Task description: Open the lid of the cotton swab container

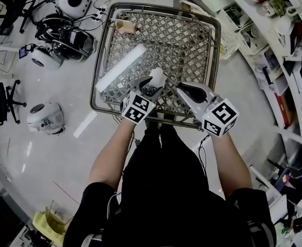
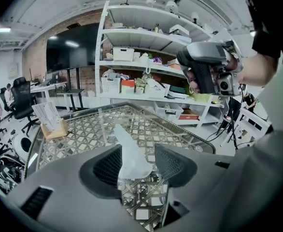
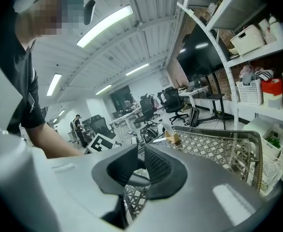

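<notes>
Translucent white plastic showed between the left tool's [image 2: 136,164] jaws. This was the cotton swab container [image 2: 128,153], clamped near its base and held tilted just above the near edge of the woven tabletop [image 1: 192,40]. The right tool [image 3: 137,167] hung over that same near edge, apart from the container. Its jaws were drawn almost together, with nothing I could name between them. No view showed whether the lid was on. To open it well, the left tool's squeeze probably belonged low on the body — firm enough to stop twisting, not so hard that the thin wall buckled and pinched the lid. The right tool would likely have to spread first, then take the lid's rim squarely and lift along the container's axis — low over the tabletop, so that any spilled swabs landed there.
</notes>
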The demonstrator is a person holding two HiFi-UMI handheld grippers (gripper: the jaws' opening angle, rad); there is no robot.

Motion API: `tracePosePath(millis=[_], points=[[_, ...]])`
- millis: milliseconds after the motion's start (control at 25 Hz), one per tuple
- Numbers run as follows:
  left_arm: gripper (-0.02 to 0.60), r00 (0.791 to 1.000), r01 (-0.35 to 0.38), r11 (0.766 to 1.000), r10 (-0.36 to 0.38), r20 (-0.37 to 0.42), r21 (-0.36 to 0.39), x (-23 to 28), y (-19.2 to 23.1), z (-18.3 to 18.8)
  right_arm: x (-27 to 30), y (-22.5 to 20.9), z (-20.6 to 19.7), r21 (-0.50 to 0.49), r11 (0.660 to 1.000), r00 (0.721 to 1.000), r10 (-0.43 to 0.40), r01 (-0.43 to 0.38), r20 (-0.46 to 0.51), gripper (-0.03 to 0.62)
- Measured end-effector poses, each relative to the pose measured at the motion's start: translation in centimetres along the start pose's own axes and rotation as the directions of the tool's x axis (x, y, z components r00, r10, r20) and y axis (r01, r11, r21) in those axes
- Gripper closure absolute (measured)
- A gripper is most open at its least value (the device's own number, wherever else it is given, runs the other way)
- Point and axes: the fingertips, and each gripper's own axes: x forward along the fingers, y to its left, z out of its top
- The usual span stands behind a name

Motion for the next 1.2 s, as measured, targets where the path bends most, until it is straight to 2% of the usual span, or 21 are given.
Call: tracePosePath(millis=[160, 360, 600, 760, 880, 960, 1200], points=[[0.37, 1.0, 0.018, 1.0, -0.018, 0.004, 0.021, 0.6, -0.7, 0.8, -0.4, -0.4, -0.2, 0.012, 1.0, 1.0, -0.009, 0.009, -0.001, 0.539], [0.43, 0.999, 0.035, 0.999, -0.035, -0.004, 0.011, 0.9, -2.3, -0.2, -1.0, -0.9, -0.5, 0.019, 1.0, 1.0, -0.02, 0.02, 0.001, 0.539], [0.413, 0.998, 0.061, 0.998, -0.061, 0.01, 0.006, 0.1, -3.5, -0.2, -1.2, -0.8, 0.4, 0.014, 1.0, 1.0, -0.023, 0.022, 0.014, 0.539], [0.41, 0.997, 0.043, 0.999, -0.043, 0.062, 0.004, -2.2, -3.1, 1.8, -1.3, -0.3, 2.2, -0.006, 1.0, 0.999, -0.027, 0.027, 0.039, 0.544], [0.41, 0.995, 0.013, 1.0, -0.014, 0.102, 0.001, -4.7, -2.4, 4.1, -1.5, -0.1, 3.9, -0.017, 0.999, 0.997, -0.035, 0.036, 0.066, 0.583], [0.41, 0.991, -0.005, 1.0, 0.006, 0.131, -0.005, -6.1, -1.7, 5.6, -1.8, -0.2, 5.0, -0.009, 0.999, 0.995, -0.044, 0.045, 0.092, 0.583], [0.41, 0.975, -0.044, 0.993, 0.067, 0.21, -0.11, -10.4, 0.9, 9.5, -2.9, 0.0, 7.3, 0.009, 0.998, 0.985, -0.064, 0.064, 0.158, 0.585]])
